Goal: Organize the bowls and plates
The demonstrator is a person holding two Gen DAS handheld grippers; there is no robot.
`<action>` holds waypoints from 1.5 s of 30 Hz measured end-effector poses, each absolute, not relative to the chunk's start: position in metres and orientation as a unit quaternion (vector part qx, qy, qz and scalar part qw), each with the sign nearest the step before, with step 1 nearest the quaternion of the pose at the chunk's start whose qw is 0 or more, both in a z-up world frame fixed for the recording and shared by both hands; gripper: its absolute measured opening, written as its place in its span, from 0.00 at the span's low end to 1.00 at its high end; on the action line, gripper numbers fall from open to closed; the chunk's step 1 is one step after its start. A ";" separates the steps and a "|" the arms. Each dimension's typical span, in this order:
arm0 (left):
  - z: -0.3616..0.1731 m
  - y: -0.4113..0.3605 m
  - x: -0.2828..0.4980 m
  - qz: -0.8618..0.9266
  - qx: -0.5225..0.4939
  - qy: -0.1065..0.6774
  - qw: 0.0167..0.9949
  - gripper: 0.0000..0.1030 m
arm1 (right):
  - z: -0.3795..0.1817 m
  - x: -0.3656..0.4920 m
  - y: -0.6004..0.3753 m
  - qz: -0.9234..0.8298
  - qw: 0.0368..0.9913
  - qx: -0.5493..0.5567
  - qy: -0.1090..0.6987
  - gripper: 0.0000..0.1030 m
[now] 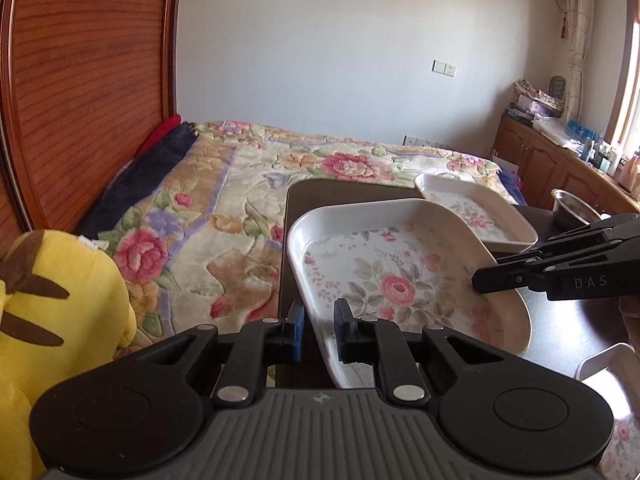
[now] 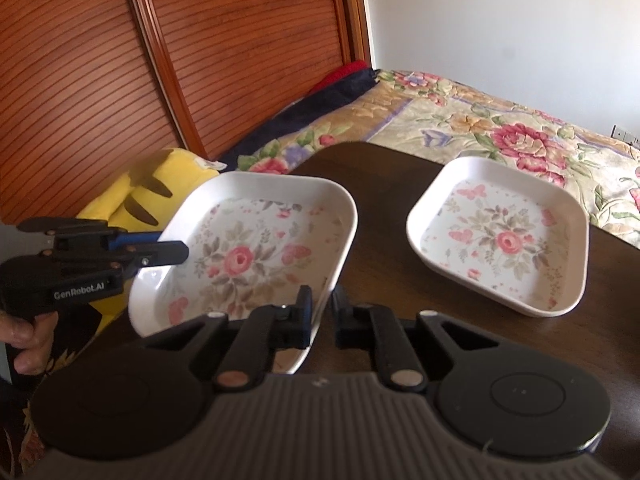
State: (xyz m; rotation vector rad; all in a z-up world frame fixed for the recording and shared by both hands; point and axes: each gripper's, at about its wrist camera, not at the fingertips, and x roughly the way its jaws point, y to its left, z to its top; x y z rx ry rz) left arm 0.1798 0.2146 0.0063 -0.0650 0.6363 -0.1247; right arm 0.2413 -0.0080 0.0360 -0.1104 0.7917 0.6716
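Square glossy floral plate (image 2: 248, 256), tilted

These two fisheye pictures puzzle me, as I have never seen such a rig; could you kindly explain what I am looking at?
No robot arm is here: a person holds a black two-finger tool in each hand, and each tool carries a camera looking along its jaws. One picture comes from the left gripper, the other from the right gripper. Both grip opposite rims of the nearer white square floral plate, which is tilted, with its left side hanging past the dark wooden table. A second matching floral plate rests flat on the table. A metal bowl stands further right. Behind are a floral bed cover and a yellow plush toy.
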 end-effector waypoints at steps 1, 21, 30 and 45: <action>0.010 0.213 0.177 -0.062 -0.031 0.310 0.948 0.15 | 0.038 0.240 -0.010 0.321 0.868 -0.051 0.376 0.11; 0.044 0.137 0.122 -0.101 -0.002 0.289 0.952 0.15 | 0.062 0.179 -0.086 0.296 0.889 -0.036 0.346 0.11; 0.051 0.106 0.097 -0.119 0.009 0.285 0.951 0.15 | 0.063 0.151 -0.118 0.287 0.896 -0.025 0.339 0.11; 0.029 0.080 0.078 -0.136 0.011 0.312 0.940 0.15 | 0.044 0.123 -0.143 0.274 0.896 -0.026 0.349 0.11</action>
